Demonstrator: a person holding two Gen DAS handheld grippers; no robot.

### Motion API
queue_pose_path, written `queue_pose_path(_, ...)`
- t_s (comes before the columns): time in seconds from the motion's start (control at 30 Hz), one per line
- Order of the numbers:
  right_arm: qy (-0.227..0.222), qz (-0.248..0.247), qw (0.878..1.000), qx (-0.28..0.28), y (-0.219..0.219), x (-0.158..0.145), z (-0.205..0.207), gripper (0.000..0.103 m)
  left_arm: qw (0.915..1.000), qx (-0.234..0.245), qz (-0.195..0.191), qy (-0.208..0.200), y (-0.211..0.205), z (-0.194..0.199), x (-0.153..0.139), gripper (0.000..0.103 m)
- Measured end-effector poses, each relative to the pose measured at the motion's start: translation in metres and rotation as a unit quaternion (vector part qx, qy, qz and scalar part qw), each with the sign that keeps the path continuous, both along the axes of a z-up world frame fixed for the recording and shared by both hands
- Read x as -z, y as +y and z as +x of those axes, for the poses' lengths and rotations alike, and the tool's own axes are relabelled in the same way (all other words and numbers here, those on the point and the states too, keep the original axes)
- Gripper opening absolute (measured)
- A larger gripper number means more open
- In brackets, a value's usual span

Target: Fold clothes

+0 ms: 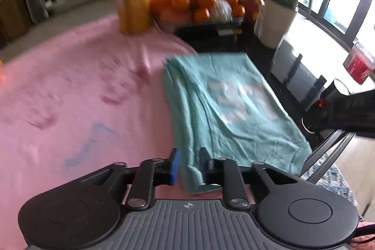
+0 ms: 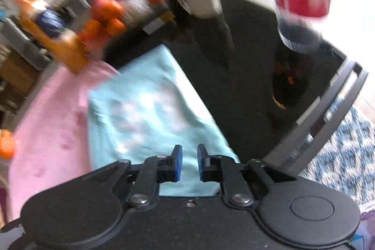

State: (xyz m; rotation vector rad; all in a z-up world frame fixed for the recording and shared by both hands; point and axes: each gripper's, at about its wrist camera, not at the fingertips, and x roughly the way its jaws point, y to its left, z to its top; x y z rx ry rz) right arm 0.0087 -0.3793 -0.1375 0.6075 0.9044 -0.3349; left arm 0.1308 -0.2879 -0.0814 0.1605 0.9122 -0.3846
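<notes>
Pink blanket (image 1: 70, 90) at left; folded teal T-shirt (image 1: 229, 104) lies on the counter (image 2: 246, 86), overlapping it. Left gripper (image 1: 188, 166) and right gripper (image 2: 189, 162) hover part-open, empty. Light, limp cloth: best pinched at near-edge corners.

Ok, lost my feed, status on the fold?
Left gripper open over teal shirt corner. Right gripper open, empty. Teal shirt folded on pink cloth. Nothing blocking.

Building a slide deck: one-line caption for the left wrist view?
Left gripper, jaws apart, over a teal shirt lying on pink cloth.
</notes>
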Motion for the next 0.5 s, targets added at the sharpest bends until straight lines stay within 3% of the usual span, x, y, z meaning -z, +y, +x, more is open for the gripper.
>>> queue_pose_path(0.03, -0.013, -0.006, 1.0, -0.007, 0.005, -0.017, -0.003, 0.017, 1.0, -0.008, 0.001, -0.004, 0.003, -0.004, -0.013, 0.044)
queue_pose_path(0.1, -0.035, -0.024, 0.999, -0.025, 0.017, -0.053, -0.012, 0.022, 0.9998, -0.018, -0.006, -0.008, 0.013, -0.016, -0.038, 0.046)
queue_pose_path(0.23, -0.056, -0.069, 0.995, -0.055, 0.043, -0.11, -0.041, 0.051, 0.9991, -0.017, -0.036, -0.011, 0.032, -0.042, -0.07, 0.057)
queue_pose_path(0.33, -0.065, -0.082, 0.992, -0.077, 0.058, -0.139, -0.066, 0.062, 0.9991, -0.013, -0.035, -0.019, 0.04, -0.062, -0.082, 0.072)
queue_pose_path(0.43, -0.07, -0.097, 0.989, -0.087, 0.073, -0.159, -0.089, 0.085, 0.9987, -0.006, -0.039, -0.032, 0.049, -0.08, -0.094, 0.077)
queue_pose_path(0.5, -0.073, -0.107, 0.987, -0.093, 0.083, -0.17, -0.104, 0.089, 0.9981, 0.0, -0.052, -0.032, 0.054, -0.089, -0.1, 0.081)
